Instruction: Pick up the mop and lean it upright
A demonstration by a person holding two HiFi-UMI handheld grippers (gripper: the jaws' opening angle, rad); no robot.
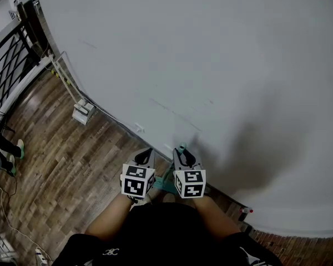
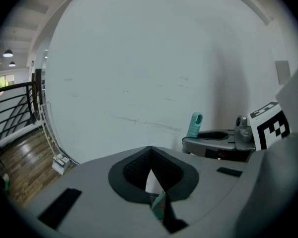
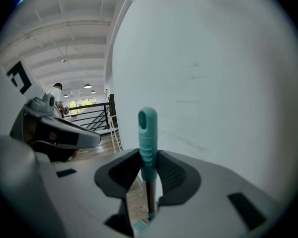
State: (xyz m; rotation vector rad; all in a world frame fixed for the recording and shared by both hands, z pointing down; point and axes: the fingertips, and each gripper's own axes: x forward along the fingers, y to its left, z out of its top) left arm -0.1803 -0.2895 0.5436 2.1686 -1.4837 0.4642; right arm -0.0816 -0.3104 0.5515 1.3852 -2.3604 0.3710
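The mop stands nearly upright against the white wall, and its teal handle grip [image 3: 147, 138] rises between my right gripper's [image 3: 148, 168] pads, which are shut on it. Below the grip, the thin dark shaft [image 3: 149, 197] runs down toward the wooden floor. In the head view the handle's top [image 1: 181, 147] pokes out just past the right gripper [image 1: 181, 151], and a teal mop part [image 1: 165, 185] shows between the two marker cubes. My left gripper [image 1: 146, 151] hovers close on the left, its pads [image 2: 139, 168] meeting at the tips with nothing held. From it I see the handle's top [image 2: 194, 125].
A large white wall [image 1: 211, 65] fills the view ahead, meeting the wooden floor [image 1: 72, 165]. A white ladder-like frame [image 1: 64, 76] with a small box [image 1: 82, 113] at its foot leans on the wall at left. A black railing [image 1: 8, 65] stands farther left. A person's feet [image 1: 14, 154] are nearby.
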